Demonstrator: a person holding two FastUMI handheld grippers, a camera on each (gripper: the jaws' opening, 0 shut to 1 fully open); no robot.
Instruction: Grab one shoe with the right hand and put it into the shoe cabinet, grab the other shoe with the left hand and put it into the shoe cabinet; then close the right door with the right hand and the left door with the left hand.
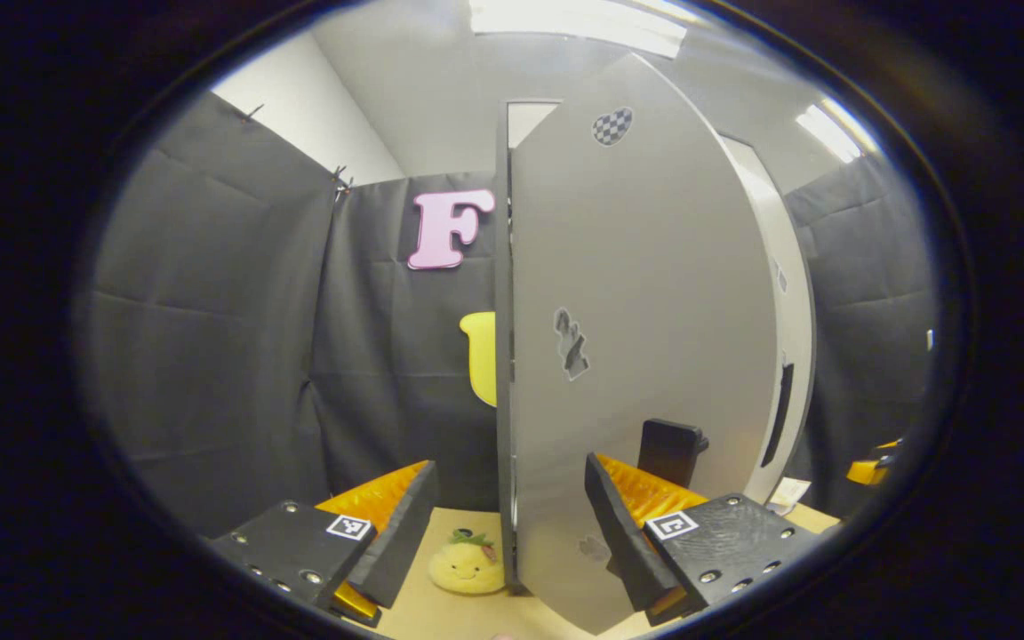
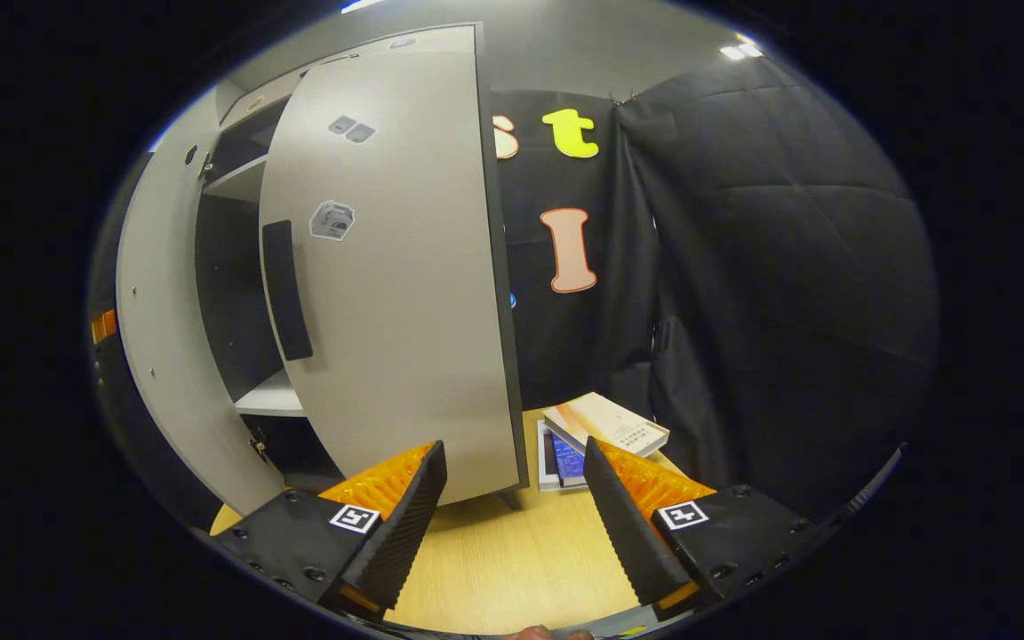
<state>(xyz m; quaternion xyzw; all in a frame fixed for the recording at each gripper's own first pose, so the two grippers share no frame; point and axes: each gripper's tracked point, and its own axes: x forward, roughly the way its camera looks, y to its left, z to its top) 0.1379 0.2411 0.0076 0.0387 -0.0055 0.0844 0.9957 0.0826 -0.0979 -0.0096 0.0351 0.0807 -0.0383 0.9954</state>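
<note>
Both grippers are standing spread and carrying nothing: the left gripper (image 1: 512, 524) is facing the edge of the left door (image 1: 636, 338), the right gripper (image 2: 512, 516) the right door (image 2: 388, 276). Both doors are hanging partly open on the shoe cabinet (image 2: 236, 231). No shoe is being held; whether the shoes are sitting inside cannot be told. Judged: shoe placement is likely finished, and both doors are awaiting closing.

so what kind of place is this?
Likely a staged recording booth, not a home: black cloth walls, a grey shoe cabinet on a wooden tabletop, books and a plush toy.
</note>
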